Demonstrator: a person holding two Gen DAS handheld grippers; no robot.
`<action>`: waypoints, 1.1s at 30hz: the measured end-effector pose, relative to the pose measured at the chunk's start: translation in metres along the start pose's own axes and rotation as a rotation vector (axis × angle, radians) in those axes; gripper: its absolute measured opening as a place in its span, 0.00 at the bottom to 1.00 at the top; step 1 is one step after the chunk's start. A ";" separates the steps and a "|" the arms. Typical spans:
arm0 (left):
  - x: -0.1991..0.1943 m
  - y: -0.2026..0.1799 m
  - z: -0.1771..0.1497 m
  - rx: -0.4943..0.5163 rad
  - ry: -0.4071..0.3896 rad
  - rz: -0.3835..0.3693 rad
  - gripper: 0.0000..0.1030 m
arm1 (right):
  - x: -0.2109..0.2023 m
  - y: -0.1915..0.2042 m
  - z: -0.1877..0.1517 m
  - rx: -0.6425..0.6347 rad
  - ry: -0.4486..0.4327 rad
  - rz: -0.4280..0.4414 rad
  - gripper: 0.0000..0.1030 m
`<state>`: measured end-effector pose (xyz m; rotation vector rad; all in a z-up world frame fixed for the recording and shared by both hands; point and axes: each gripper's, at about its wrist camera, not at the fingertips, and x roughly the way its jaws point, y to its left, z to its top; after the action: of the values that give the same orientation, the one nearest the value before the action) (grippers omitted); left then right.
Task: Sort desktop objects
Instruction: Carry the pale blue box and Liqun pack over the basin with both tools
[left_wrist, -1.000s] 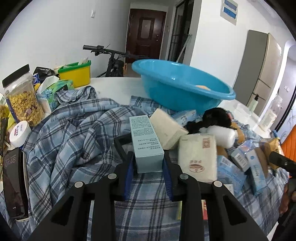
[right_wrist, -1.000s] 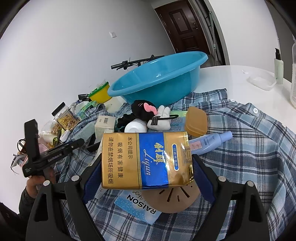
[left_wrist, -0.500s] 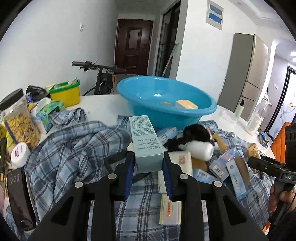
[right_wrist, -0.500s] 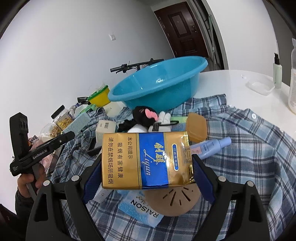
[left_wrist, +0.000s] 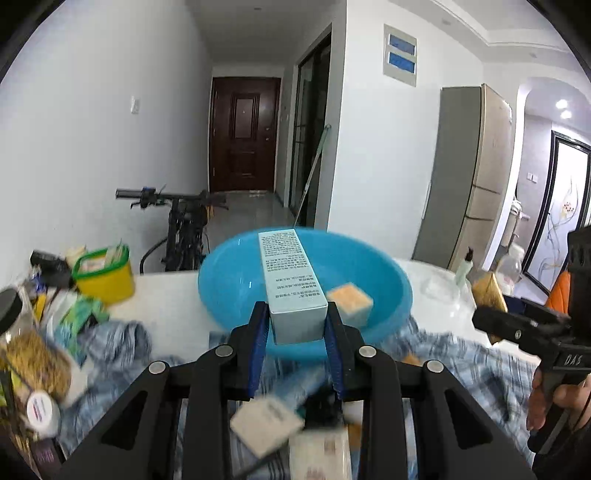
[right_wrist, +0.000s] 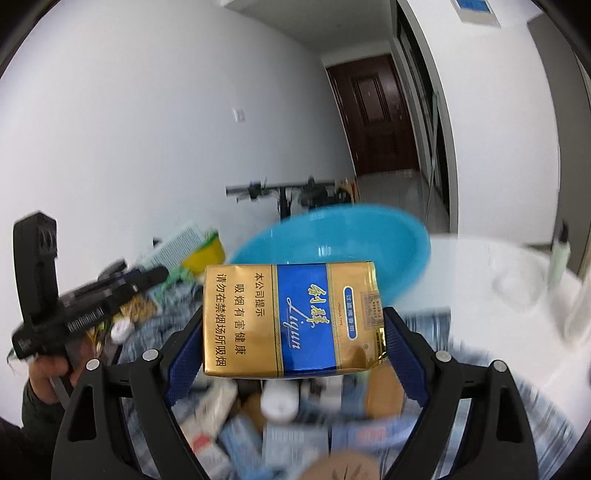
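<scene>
The white table (left_wrist: 177, 299) carried the rest – a rumpled blue plaid shirt (left_wrist: 118, 343) spread over its near part, with small boxes and packets lying blurred on the cloth. Beyond the shirt stood the blue basin (left_wrist: 229, 288), open side up, with a yellowish sponge block (left_wrist: 349, 301) lying inside it near the right wall. To the left of the basin sat a yellow tub with a green rim (left_wrist: 105, 275), and nearer, at the table's left edge, a clear jar of yellow grains (left_wrist: 35, 362) with a black lid.

The left gripper (left_wrist: 297, 325) was clamped narrowly on a pale green carton (left_wrist: 290, 280), its blue pads pressed against the carton's two long sides; the carton pointed away from the camera and showed in front of the basin's bowl, raised off the shirt.

The right gripper (right_wrist: 293, 332) stood much wider, its pads closed on the short ends of a gold and blue cigarette pack (right_wrist: 291, 319) – held crosswise, print facing the camera, clear of the clutter below and in front of the basin's near rim.
</scene>
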<state>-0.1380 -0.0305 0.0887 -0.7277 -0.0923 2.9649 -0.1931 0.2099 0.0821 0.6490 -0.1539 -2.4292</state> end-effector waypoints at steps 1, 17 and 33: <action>0.003 -0.001 0.008 0.006 -0.006 -0.002 0.31 | 0.003 0.002 0.010 -0.014 -0.009 -0.003 0.85; 0.074 0.022 0.076 -0.017 -0.023 -0.043 0.31 | 0.075 0.009 0.087 -0.165 -0.017 -0.103 0.85; 0.120 0.042 0.050 -0.050 0.051 0.013 0.31 | 0.128 0.000 0.077 -0.124 0.067 -0.057 0.85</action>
<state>-0.2706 -0.0622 0.0745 -0.8126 -0.1597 2.9638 -0.3196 0.1312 0.0963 0.6857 0.0431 -2.4449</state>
